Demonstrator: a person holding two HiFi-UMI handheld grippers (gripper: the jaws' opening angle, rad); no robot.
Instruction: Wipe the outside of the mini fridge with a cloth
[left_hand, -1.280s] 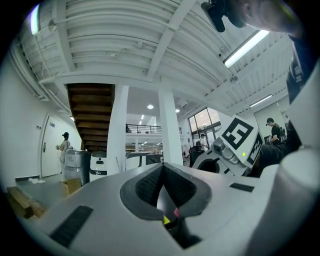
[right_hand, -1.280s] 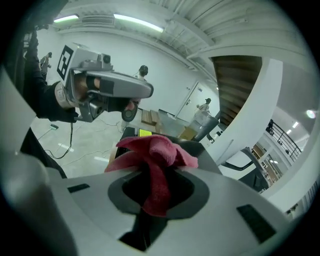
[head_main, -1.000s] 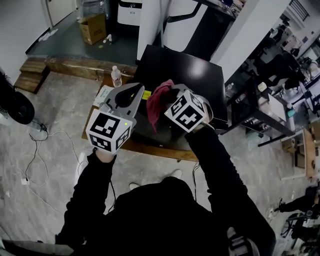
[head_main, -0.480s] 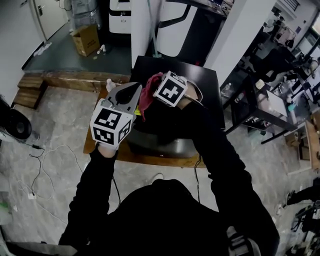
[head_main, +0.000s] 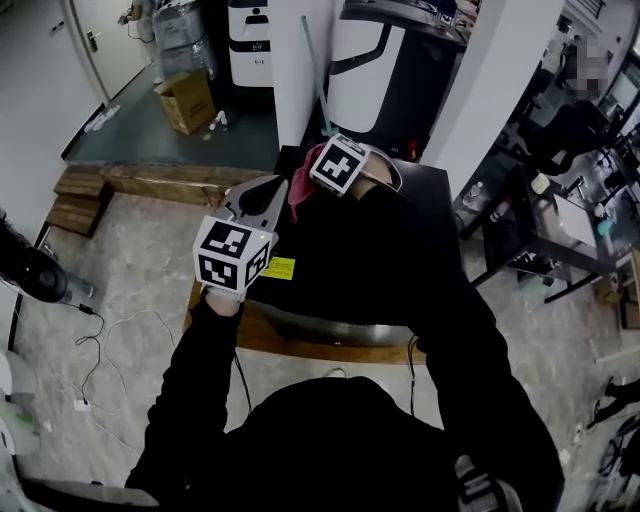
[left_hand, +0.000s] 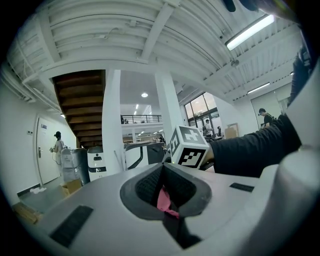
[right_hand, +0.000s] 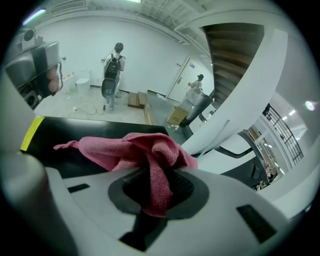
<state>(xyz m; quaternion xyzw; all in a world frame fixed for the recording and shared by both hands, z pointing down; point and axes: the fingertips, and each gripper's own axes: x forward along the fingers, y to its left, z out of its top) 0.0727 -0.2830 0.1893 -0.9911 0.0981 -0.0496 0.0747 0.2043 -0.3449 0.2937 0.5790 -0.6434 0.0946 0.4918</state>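
Note:
The black mini fridge (head_main: 335, 275) stands below me on a wooden platform, a yellow sticker (head_main: 278, 268) near its left edge. My right gripper (head_main: 314, 181) is over the fridge top's far left corner, shut on a pink cloth (head_main: 301, 196). In the right gripper view the cloth (right_hand: 135, 147) bunches out of the jaws (right_hand: 152, 182) onto the black top (right_hand: 75, 127). My left gripper (head_main: 266, 190) hovers just left of the cloth with its jaws together. A strip of pink (left_hand: 164, 200) shows through the hollow between them; contact is unclear.
A cardboard box (head_main: 187, 100) and a white machine (head_main: 250, 40) stand beyond the fridge. A white column (head_main: 480, 90) and a black table (head_main: 525, 235) are to the right. Cables (head_main: 95, 335) lie on the floor at left. Two people (right_hand: 112, 75) stand far off.
The right gripper has carried the cloth from the fridge top's middle toward its far left corner. The left gripper has stayed beside it.

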